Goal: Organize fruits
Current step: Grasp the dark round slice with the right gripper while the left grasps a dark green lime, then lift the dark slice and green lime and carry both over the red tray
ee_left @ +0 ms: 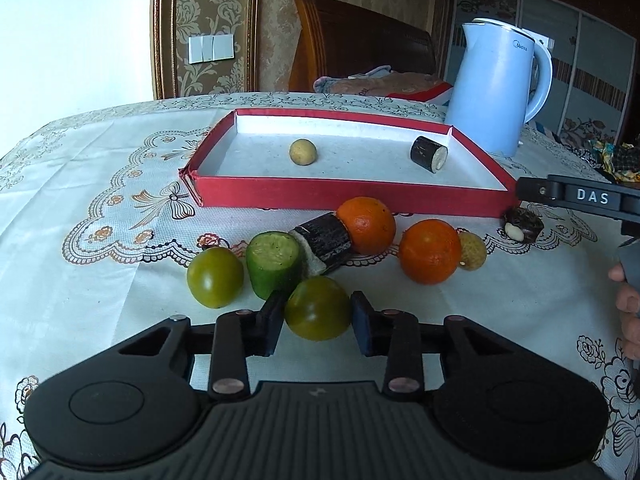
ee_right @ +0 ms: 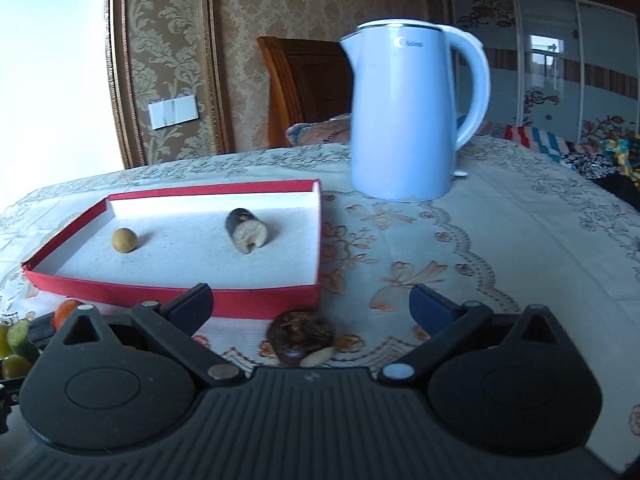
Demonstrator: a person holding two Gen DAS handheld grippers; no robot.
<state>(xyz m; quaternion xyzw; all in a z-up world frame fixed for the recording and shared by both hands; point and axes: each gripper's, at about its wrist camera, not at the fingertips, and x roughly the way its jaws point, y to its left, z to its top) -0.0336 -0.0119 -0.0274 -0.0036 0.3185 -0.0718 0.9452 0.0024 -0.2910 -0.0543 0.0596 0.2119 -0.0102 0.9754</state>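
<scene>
Fruits lie scattered on the embroidered tablecloth (ee_left: pixel 100 168), most of them in a loose cluster at the 6 o'clock side of the red tray (ee_left: pixel 352 196) in the left wrist view. A pale blue kettle (ee_left: pixel 496 88) stands at the tray's 2 o'clock. Inside the tray sit only a dark sugarcane piece (ee_left: pixel 429 154) and a small longan (ee_left: pixel 303 152). Outside it: two oranges (ee_left: pixel 429 251), a longer sugarcane section (ee_left: pixel 326 242), a cut cucumber stub (ee_left: pixel 274 264), two green tomatoes (ee_left: pixel 215 277), and a second longan (ee_left: pixel 473 250) touching the nearer orange.

The left gripper (ee_left: pixel 318 322) brackets the nearer green tomato (ee_left: pixel 318 308) — one pad looks to touch its side, the other shows a sliver of gap, so whether it truly holds the fruit I cannot tell. The tomato seems smooth, round and likely firm but bruisable; a hold across its widest middle with modest pressure should keep it from squirting out.

The right gripper (ee_right: pixel 312 308) is spread wide and holds nothing. A short sugarcane stub (ee_right: pixel 301 338) lies on the cloth between its fingers, at the tray's 5 o'clock corner — stiff, rough-skinned, and probably easiest to take across its round sides.
</scene>
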